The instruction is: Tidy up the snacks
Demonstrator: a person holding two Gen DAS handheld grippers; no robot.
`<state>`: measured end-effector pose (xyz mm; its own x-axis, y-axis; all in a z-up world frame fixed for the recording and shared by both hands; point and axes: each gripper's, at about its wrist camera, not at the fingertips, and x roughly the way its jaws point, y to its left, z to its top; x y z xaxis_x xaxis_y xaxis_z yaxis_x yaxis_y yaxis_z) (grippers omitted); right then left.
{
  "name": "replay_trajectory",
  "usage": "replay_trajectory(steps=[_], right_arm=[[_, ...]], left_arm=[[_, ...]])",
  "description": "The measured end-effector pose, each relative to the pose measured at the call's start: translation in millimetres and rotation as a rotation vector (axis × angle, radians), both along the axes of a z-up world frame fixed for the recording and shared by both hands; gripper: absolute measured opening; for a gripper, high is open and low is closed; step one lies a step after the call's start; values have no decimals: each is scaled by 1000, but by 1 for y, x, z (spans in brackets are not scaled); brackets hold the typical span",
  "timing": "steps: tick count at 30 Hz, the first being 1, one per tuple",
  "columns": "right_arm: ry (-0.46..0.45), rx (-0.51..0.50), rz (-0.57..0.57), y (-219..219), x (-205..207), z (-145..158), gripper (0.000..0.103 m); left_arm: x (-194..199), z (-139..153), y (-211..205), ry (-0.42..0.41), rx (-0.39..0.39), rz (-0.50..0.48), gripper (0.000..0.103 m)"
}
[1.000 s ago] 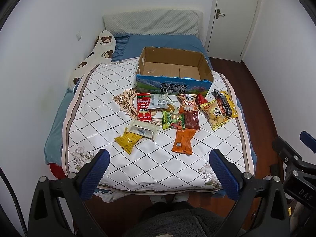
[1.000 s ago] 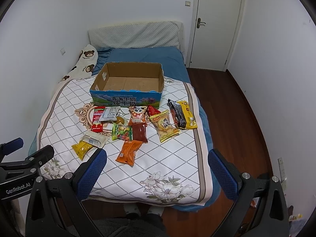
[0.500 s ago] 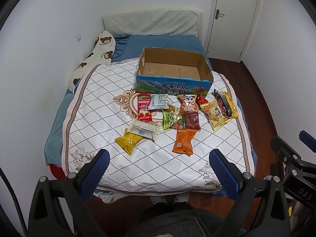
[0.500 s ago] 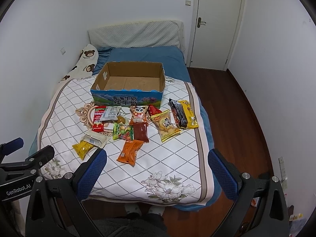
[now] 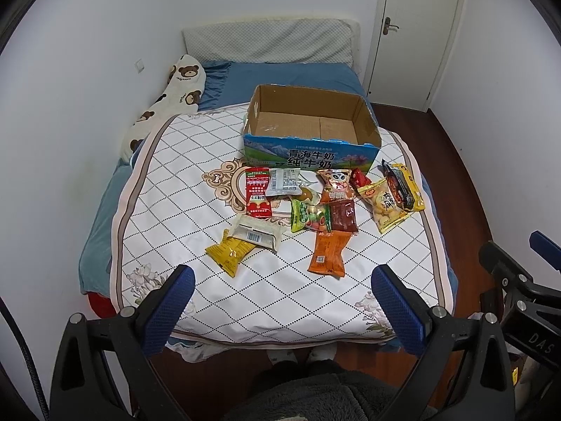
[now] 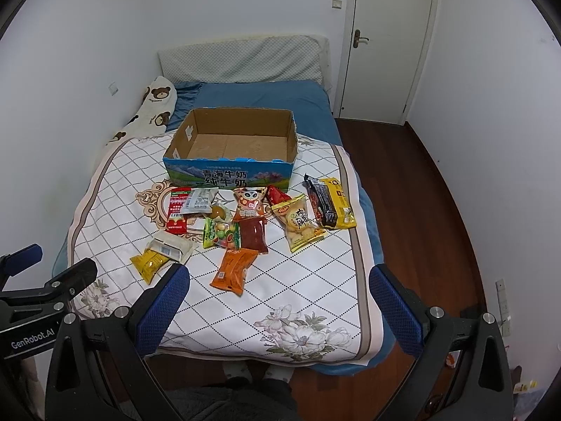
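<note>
orange packet [image 5: 328, 253] lengthwise toward box [image 5: 312, 156]

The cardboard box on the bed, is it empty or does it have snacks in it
Empty: the cardboard box shows only its bare brown floor in both views.

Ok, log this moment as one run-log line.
phase: pre-grasp | left tongs: open, holding nothing | right tongs: open, holding nothing | cardboard box: no snacks inside | snack packets: loose on bed

The cardboard box [image 6: 228, 175] reads "青海牛奶 纯牛奶"; the left gripper [image 6: 21, 266] body reads "GenRobot.AI".
</note>
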<state>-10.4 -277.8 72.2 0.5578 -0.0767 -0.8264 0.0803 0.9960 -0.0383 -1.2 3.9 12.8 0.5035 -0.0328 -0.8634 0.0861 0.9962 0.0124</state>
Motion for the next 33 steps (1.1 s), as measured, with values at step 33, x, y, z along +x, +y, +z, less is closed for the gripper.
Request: replay_trajectory(steps=[33], right_arm=[[52, 73, -75, -31, 24, -36, 103]], left_arm=[[26, -16, -5, -16, 7, -10, 103]])
